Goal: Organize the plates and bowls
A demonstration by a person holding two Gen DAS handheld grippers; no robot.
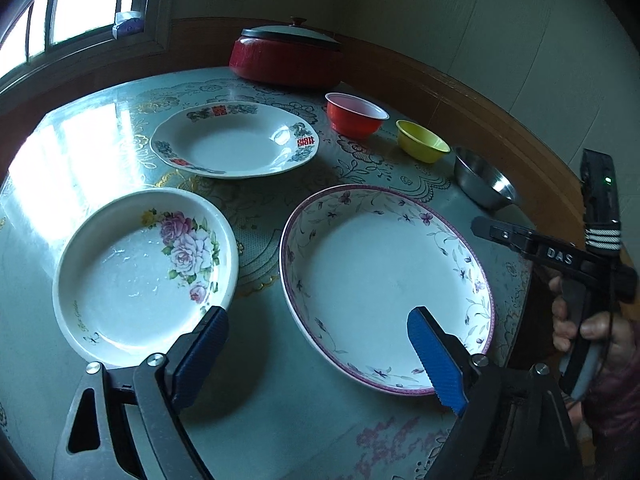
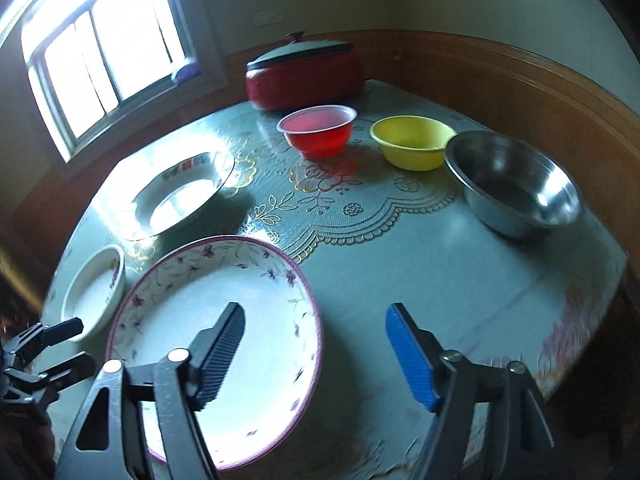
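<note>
Left gripper (image 1: pixel 316 330) tilts down, fingers wide and empty, between rose plate (image 1: pixel 140 272) at 9 o'clock and purple-rimmed plate (image 1: pixel 384 280) at 3. Right gripper (image 2: pixel 316 344), fingers apart and empty, straddles that plate's edge; bare worktop (image 2: pixel 460 264) lies at 1 o'clock, bowls (image 2: pixel 412 142) beyond.

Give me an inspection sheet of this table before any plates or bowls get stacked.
Surface: round table with pale green lace-patterned cover.
Job's things: purple-rimmed floral plate, rose-print white plate, red-motif white plate; translucent red plastic bowl, yellow plastic bowl, steel bowl; all apart, unstacked.
Clutter: lidded red pot at the far edge.
Grippers: left hand-held gripper open, empty; right hand-held gripper open, empty.
Cables: nothing seen.
Surroundings: window, wood-panelled wall.
</note>
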